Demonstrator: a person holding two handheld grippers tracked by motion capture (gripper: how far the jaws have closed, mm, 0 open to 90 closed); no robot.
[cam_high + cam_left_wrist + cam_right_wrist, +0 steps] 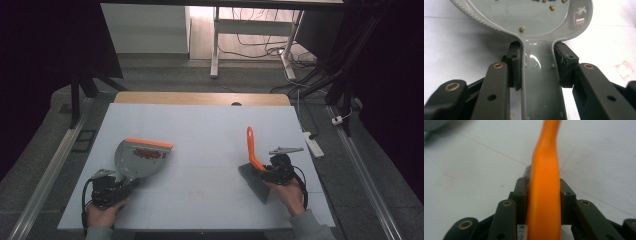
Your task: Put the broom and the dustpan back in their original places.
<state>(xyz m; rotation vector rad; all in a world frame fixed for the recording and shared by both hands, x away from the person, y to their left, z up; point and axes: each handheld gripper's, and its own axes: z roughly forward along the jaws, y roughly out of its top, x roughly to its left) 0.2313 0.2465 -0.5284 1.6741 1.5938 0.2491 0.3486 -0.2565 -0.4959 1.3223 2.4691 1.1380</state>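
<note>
here, left tongs (537,67) clamp a glossy grey dustpan (531,22); right tongs (543,195) a smooth orange brush (545,182).

White table (200,125), grey dustpan (137,161), grey-bristled brush (255,177)

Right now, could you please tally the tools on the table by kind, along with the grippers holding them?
Dustpan: 1
Brush: 1
Grippers: 2, left gripper on the dustpan handle, right gripper on the brush handle
Total: 4

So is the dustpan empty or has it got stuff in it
Not empty. The dustpan, held by the left gripper, carries a cluster of small beads near its orange lip.
</note>
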